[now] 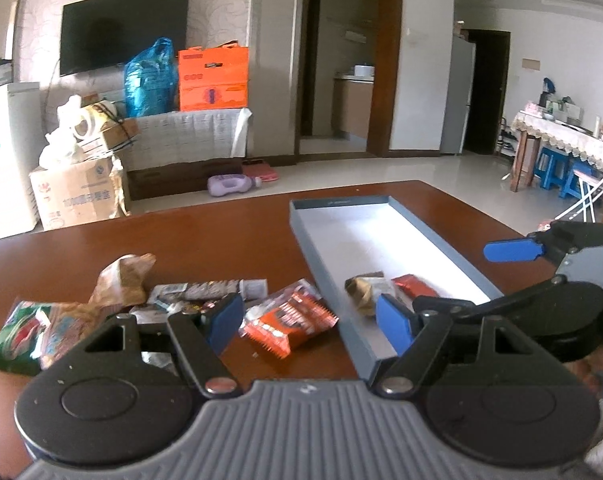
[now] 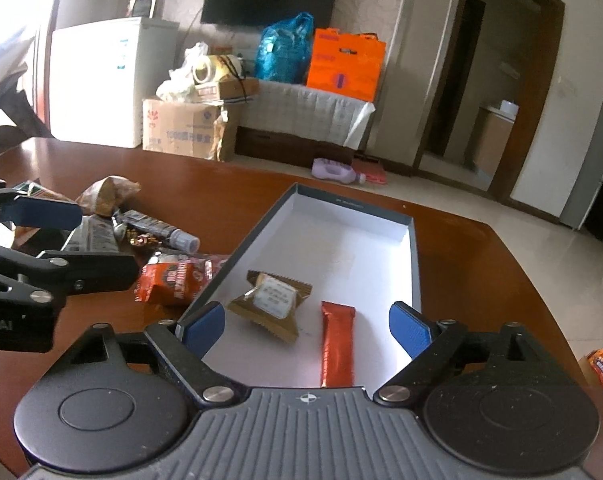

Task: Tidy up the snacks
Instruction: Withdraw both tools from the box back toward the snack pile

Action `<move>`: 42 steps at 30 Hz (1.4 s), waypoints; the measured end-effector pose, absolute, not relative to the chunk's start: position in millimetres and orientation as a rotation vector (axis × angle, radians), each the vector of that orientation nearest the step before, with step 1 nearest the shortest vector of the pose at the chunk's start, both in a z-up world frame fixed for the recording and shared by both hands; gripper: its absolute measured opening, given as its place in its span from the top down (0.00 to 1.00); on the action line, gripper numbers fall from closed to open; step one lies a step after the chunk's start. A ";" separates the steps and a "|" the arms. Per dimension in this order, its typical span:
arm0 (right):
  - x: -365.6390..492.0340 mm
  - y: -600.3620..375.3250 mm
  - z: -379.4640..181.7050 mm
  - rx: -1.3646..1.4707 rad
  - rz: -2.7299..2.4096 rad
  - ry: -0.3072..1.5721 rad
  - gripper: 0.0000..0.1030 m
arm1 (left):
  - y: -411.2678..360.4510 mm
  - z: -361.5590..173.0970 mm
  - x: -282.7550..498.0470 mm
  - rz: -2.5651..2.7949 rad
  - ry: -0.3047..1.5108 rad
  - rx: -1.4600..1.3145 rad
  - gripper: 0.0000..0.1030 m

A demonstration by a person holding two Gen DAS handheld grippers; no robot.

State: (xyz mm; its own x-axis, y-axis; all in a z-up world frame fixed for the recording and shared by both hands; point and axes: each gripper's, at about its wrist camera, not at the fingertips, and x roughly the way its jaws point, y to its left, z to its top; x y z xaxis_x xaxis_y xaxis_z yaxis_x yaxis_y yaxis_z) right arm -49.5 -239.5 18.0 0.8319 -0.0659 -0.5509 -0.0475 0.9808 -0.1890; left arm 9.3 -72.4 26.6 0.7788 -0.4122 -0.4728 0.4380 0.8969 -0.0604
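— Reddish-brown polished wooden table [image 2: 481, 264], glossy enough to mirror the window light. What sits on it?

— Ahead of the right gripper [image 2: 306, 330] lies a shallow grey cardboard box with a white floor [image 2: 341, 236], the collecting tray, I'd judge. Between the widely parted, empty jaws rest a crinkly gold-brown pillow packet [image 2: 271, 303] and a slim glossy red foil stick [image 2: 337, 344], both flat inside the box.

— And the left gripper [image 1: 306, 322]?

— Also open and empty, hovering over the loose heap left of the box. An orange-and-clear plastic snack pack [image 1: 289, 322] lies just ahead between its blue pads, apart from them. Farther left: a crumpled tan wrapper [image 1: 123, 280] and a green printed bag [image 1: 13, 334], still unsorted.
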 end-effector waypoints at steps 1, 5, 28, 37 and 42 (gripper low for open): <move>-49.9 -237.1 18.5 -0.203 -0.009 0.591 0.13 | -69.0 27.3 5.8 -0.453 0.497 0.053 0.28; -50.7 -228.0 20.7 -0.214 -0.005 0.591 0.13 | -55.0 29.6 -6.6 -0.426 0.488 0.031 0.28; -33.0 -178.0 10.6 -0.129 0.377 0.620 0.13 | 16.3 -4.5 14.3 -0.301 0.536 0.122 0.15; -27.1 -198.3 -3.4 -0.132 0.244 0.653 0.15 | -0.9 -15.7 28.9 -0.309 0.539 0.153 0.15; -30.6 -213.7 3.8 -0.114 0.169 0.595 0.17 | -3.6 -27.2 42.7 -0.316 0.555 0.162 0.15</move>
